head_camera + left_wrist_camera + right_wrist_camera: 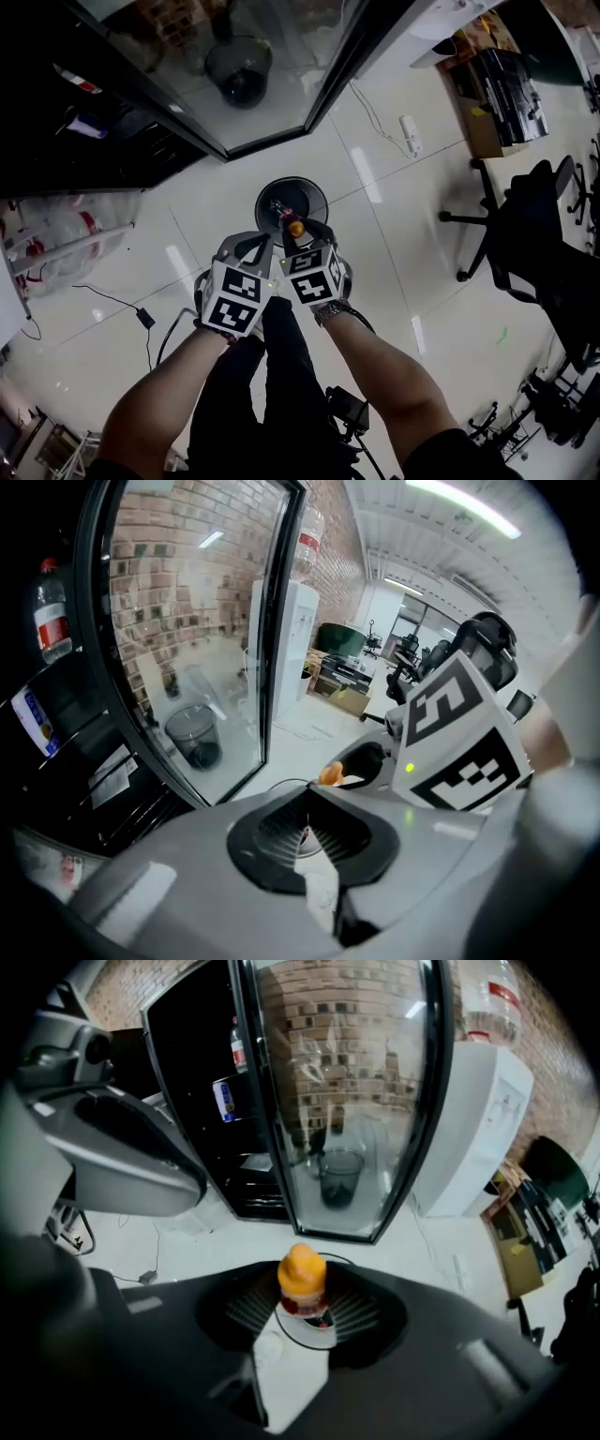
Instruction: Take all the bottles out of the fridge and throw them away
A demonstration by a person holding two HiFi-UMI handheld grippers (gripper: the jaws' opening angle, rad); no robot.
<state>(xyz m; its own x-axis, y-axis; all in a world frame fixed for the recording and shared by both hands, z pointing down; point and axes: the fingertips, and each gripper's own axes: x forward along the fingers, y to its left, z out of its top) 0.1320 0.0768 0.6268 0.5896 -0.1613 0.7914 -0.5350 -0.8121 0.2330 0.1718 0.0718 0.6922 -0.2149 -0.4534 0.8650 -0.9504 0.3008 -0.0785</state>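
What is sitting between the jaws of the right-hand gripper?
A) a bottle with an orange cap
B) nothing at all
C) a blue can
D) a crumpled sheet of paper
A: the right gripper is shut on the bottle with an orange cap, as its own view shows, and the head view shows it held above the round bin on the floor.

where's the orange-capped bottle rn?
The orange-capped bottle is clamped in the right gripper. In the head view it sits at centre, over the round black bin on the white floor, near the fridge's glass door.
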